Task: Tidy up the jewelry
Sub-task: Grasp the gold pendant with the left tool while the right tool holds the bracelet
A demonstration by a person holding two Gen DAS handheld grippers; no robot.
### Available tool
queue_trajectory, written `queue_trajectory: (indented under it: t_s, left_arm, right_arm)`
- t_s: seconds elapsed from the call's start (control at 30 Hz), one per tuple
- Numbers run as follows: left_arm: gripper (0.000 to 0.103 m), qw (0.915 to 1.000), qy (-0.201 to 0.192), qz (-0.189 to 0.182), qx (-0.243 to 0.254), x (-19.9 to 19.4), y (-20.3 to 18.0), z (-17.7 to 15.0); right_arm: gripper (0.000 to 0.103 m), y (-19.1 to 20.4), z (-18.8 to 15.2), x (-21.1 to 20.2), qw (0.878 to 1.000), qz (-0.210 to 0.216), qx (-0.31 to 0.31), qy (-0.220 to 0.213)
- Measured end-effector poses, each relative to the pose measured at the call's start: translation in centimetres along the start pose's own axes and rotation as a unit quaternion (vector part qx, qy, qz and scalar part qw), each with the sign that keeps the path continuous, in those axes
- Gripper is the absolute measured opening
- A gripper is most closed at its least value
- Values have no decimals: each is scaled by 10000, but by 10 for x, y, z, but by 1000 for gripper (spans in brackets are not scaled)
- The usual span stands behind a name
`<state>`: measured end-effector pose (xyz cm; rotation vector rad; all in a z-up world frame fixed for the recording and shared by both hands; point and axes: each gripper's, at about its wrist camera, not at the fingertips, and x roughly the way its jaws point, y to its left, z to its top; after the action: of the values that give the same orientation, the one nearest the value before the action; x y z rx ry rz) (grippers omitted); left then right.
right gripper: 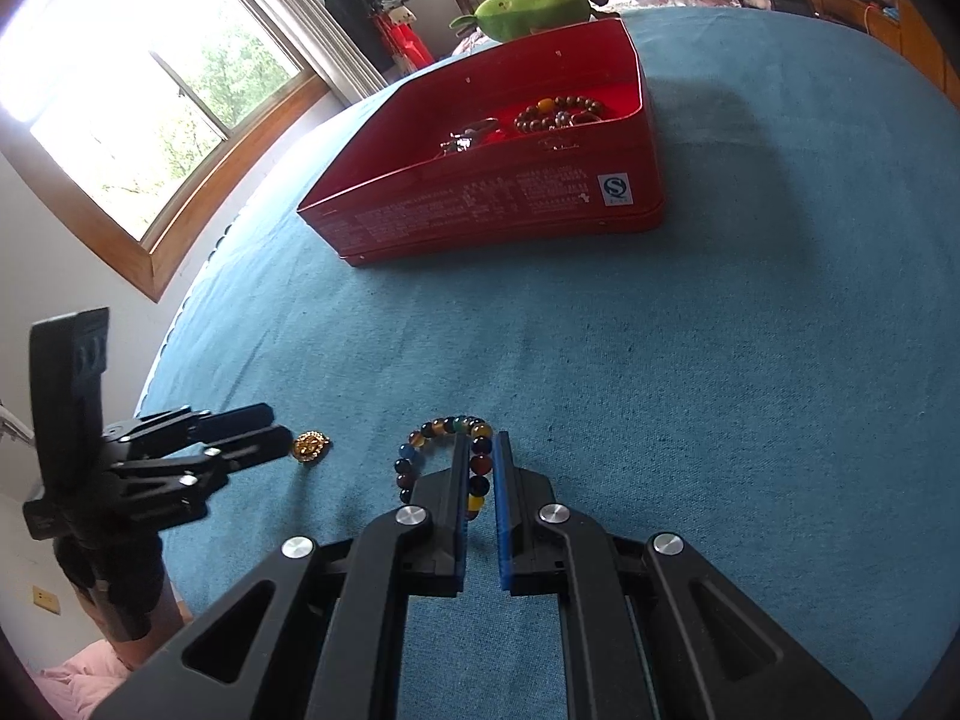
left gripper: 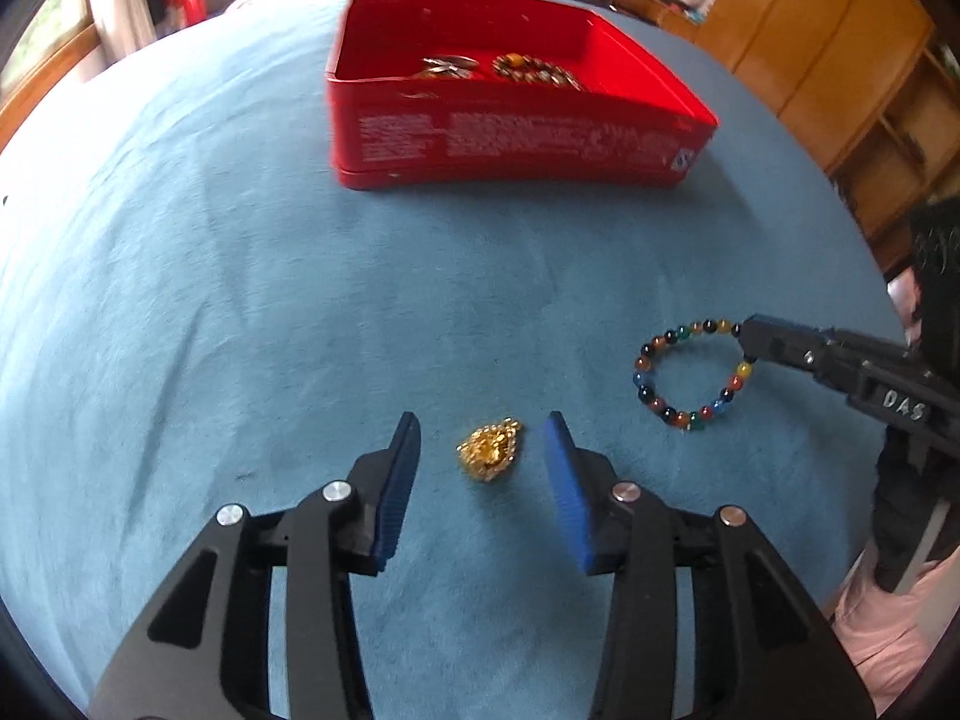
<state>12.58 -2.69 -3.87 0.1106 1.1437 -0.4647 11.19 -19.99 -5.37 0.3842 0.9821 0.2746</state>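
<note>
Tongs of the left gripper point(left gripper: 480, 474) stand wide around the gold charm point(left gripper: 489, 453); the right gripper point(right gripper: 480, 480) pinches the bead bracelet point(right gripper: 447, 459) near the blue cloth's point(left gripper: 240, 300) front edge.

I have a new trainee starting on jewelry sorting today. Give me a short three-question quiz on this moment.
1. True or false: the gold pendant lies between the open fingers of the left gripper, untouched.
2. What is the right gripper shut on?
A. the multicolored bead bracelet
B. the pendant
C. the rim of the red box
3. Fill in: the red box already holds a brown bead bracelet and a ____ coloured piece.

Key: 1 true; 2 A; 3 silver
</note>
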Motion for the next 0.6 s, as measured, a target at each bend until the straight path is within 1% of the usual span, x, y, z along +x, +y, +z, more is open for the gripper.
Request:
queue_trajectory:
  t_s: [0.07,0.13,0.2,0.23,0.3,0.33,0.37,0.43,0.53,0.6]
  left_arm:
    - [48,9998,7,137,156,7,-5,0]
    - [48,9997,97,126,202,12,-4,-1]
    - [45,9996,209,56,198,17,-4,-2]
    - [43,9996,168,103,215,16,-5,-4]
    - [30,9996,172,96,209,14,-7,-9]
    - [24,9997,187,-3,170,13,-6,-12]
    - [15,9996,222,-114,130,12,-5,-14]
    - [15,9992,279,-282,47,11,-2,-17]
    - [16,9994,224,-271,-58,6,1,-13]
    - [24,9998,109,-153,-62,-1,5,-11]
  right_arm:
    - [7,-1,0,1,10000,3,11,13]
    - [7,-1,1,1,10000,0,31,22]
    - [7,-3,1,1,10000,6,69,45]
    - [7,-3,2,1,10000,8,77,50]
    - [7,-4,3,2,9999,-1,88,54]
    - [7,-4,3,3,9999,3,93,58]
    - [7,-3,4,4,9999,12,103,67]
    - [7,-3,5,6,9999,19,112,77]
    - [7,-2,5,7,9999,45,118,87]
    - [7,0,4,8,9999,54,108,90]
